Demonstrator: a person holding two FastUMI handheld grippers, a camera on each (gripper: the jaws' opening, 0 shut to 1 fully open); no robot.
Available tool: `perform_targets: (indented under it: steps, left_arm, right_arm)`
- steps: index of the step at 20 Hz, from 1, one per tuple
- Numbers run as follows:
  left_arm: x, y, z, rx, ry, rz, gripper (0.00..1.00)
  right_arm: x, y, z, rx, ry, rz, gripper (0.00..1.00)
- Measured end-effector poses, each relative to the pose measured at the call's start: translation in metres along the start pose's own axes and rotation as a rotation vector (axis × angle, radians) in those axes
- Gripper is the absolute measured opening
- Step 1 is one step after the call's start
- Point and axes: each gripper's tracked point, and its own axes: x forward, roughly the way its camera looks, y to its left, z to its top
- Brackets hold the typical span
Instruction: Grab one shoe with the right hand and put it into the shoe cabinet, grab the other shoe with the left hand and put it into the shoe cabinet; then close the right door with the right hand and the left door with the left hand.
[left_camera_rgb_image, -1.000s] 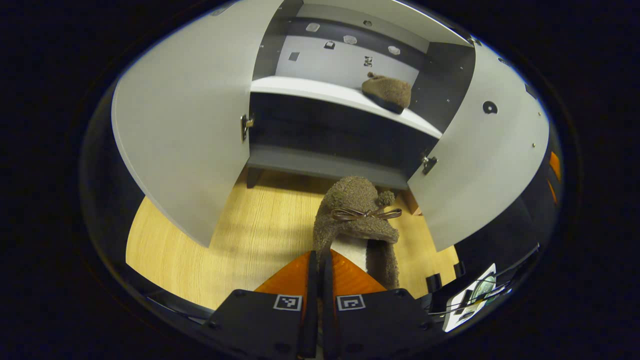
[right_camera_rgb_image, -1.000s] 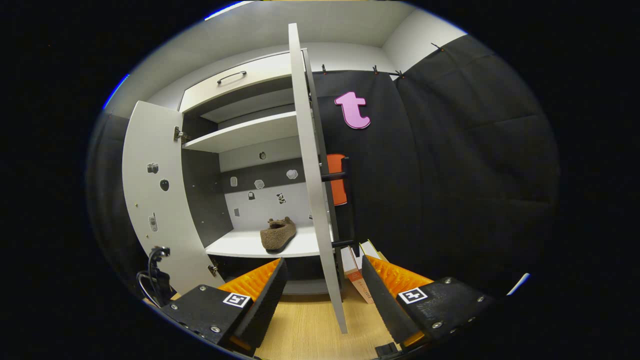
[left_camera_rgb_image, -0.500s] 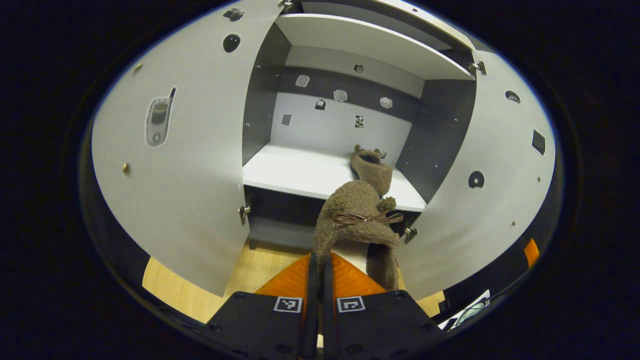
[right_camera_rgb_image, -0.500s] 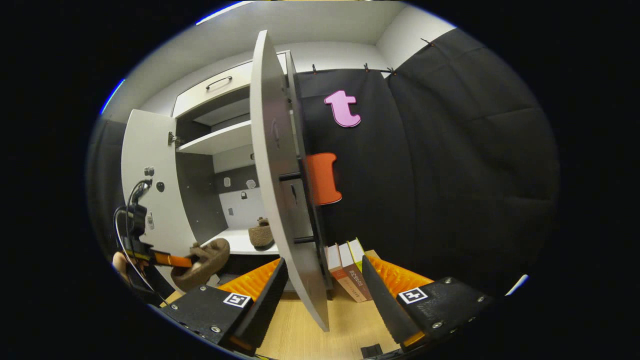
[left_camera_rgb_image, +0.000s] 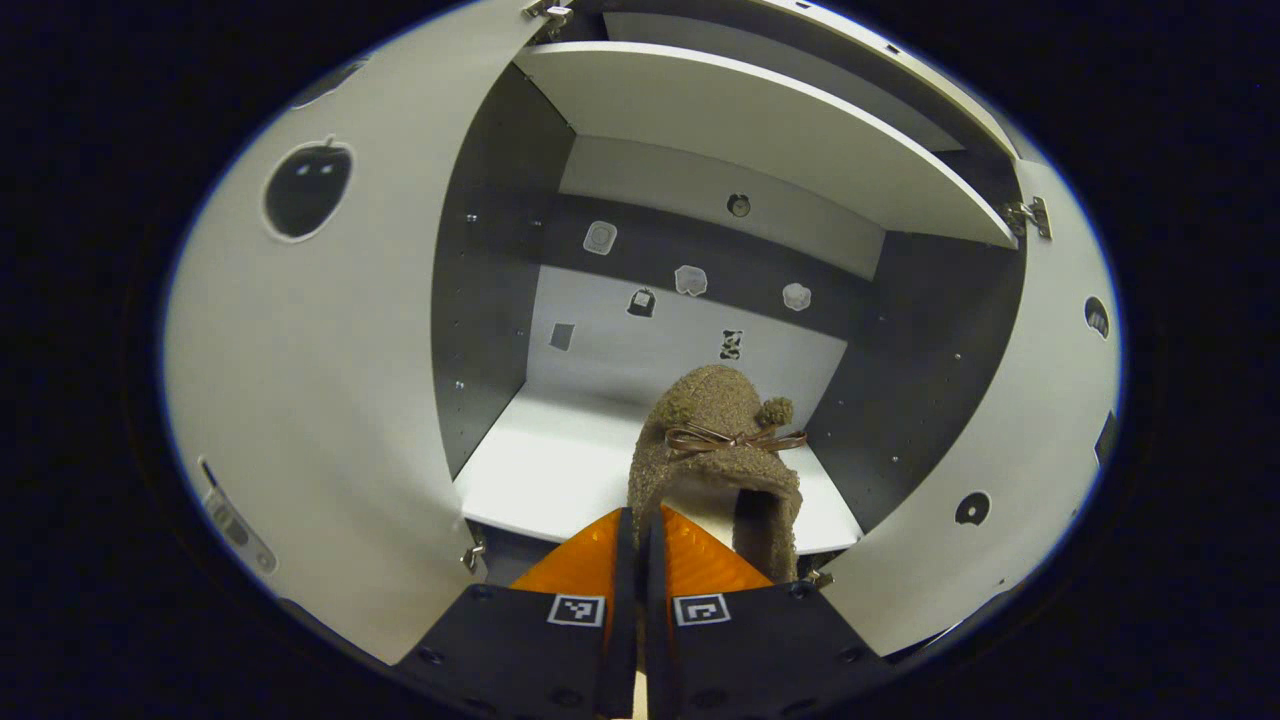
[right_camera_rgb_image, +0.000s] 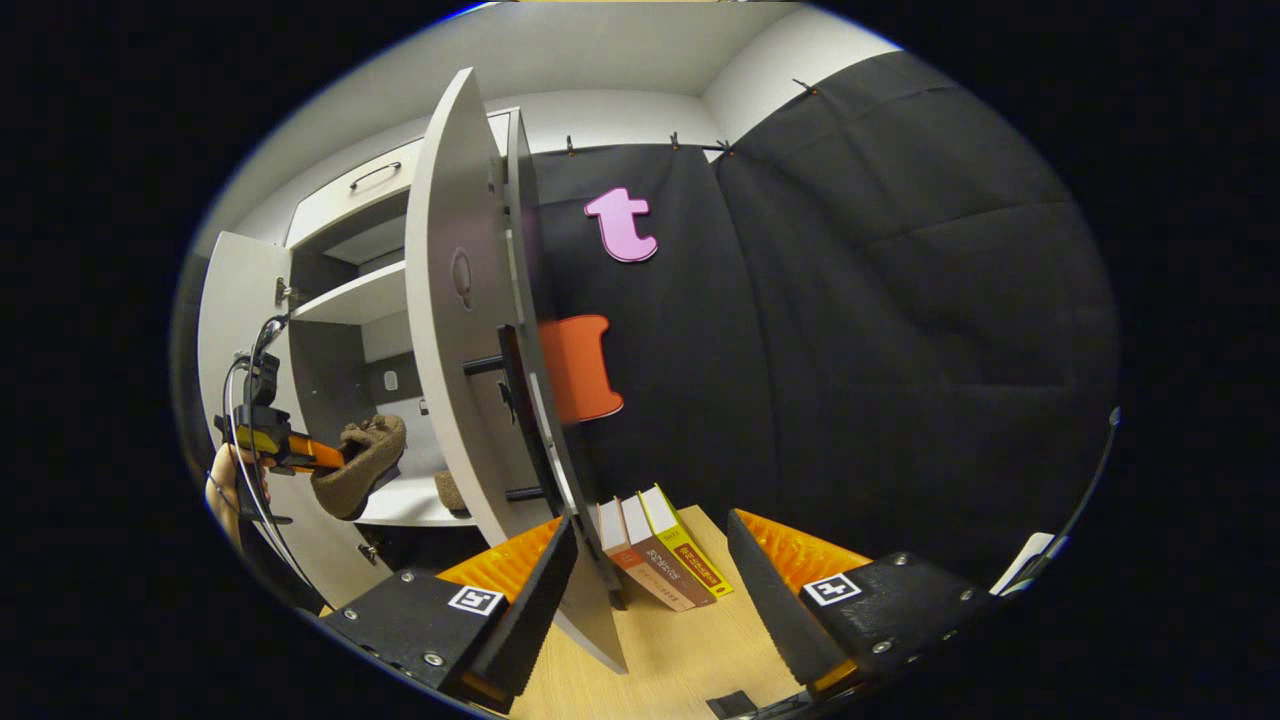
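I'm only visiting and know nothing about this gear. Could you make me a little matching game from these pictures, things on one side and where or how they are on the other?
Things:
1. left gripper
2. right gripper
3. brown shoe
4. books

States:
a. open, holding nothing
b. leaning on the floor beside the cabinet's right door
c. shut on a shoe
d. held up at the cabinet's lower shelf

Pairs: 1-c, 2-a, 3-d, 4-b

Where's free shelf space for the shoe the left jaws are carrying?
Bare shelf lies left of the held shoe, running to the cabinet's dark left wall. The right side is tighter: the right gripper view shows the first shoe already resting there, near the right door.
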Motion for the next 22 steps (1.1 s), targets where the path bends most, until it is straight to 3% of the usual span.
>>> perform_targets:
  steps: [6,12,16,17,18,21,22]
  left_arm:
    - [0.096,0.015,0.017,-0.002,0.032,-0.018,0.11]
    - [0.167,0.02,-0.022,0.026,0.169,-0.019,0.11]
    - [0.178,0.03,-0.031,0.058,0.196,0.033,0.12]
    - [0.178,0.029,-0.027,0.07,0.175,0.035,0.16]
    - [0.175,0.029,-0.02,0.085,0.156,0.035,0.27]
    - [0.148,0.015,0.0,0.119,0.086,0.008,0.28]
    - [0.137,0.008,0.009,0.129,0.053,-0.001,0.39]
  right_arm:
    - [0.011,-0.006,-0.009,-0.004,-0.002,-0.116,0.93]
    - [0.021,-0.013,-0.018,0.003,0.017,-0.179,0.93]
    - [0.028,-0.015,-0.023,0.002,0.029,-0.181,0.93]
    - [0.029,-0.017,-0.024,0.002,0.03,-0.181,0.93]
    - [0.031,-0.019,-0.026,0.003,0.033,-0.18,0.93]
    - [0.035,-0.02,-0.027,0.015,0.04,-0.158,0.93]
    - [0.035,-0.02,-0.026,0.014,0.041,-0.148,0.94]
